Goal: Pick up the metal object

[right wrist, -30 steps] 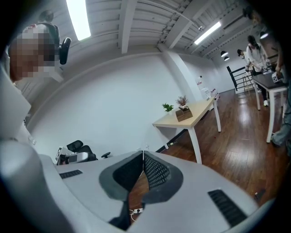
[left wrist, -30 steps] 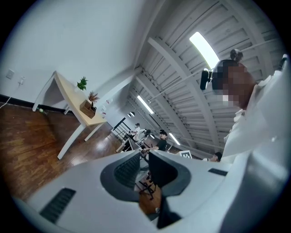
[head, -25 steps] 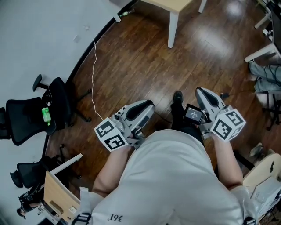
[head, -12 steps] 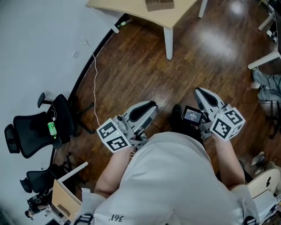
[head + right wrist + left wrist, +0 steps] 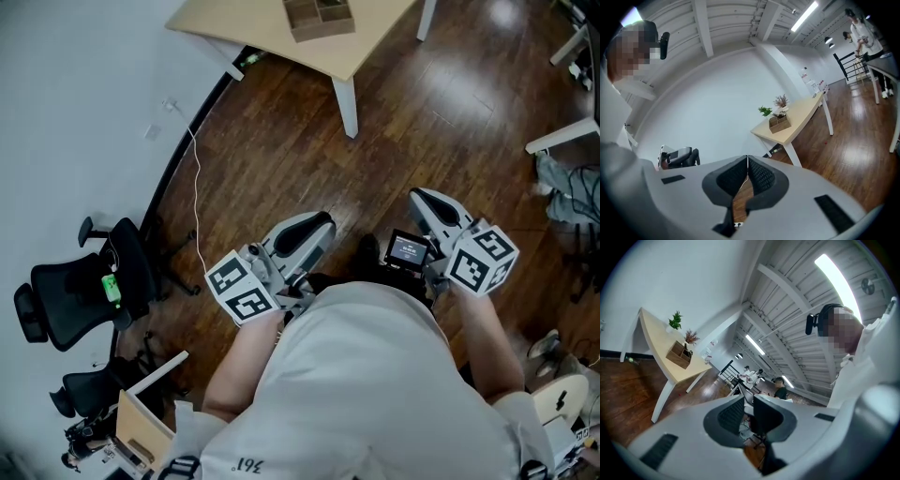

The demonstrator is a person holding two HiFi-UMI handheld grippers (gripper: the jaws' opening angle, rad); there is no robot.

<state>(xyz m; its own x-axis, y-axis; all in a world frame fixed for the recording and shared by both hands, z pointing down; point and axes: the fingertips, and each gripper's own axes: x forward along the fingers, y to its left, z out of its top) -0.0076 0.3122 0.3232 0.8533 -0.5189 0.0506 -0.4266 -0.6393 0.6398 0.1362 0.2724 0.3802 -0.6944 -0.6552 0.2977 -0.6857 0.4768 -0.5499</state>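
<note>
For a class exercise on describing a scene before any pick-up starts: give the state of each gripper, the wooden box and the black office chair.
left gripper: jaws apart, nothing between them
right gripper: jaws together, empty
wooden box: upright on the table, untouched
black office chair: standing, nobody seated

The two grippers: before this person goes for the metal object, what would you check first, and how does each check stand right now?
1. Metal object found: cannot tell; no view plainly shows one.
2. Left gripper free: ok; its jaws stand slightly apart with nothing between them.
3. Right gripper ready to grasp: not ok; its jaws are together and empty, so they would need opening.
4. Table within reach: not ok; it stands across the wood floor, well ahead of both grippers.
5. Wooden box contents known: cannot tell; it sits on the table, too small to see what is inside.
</note>
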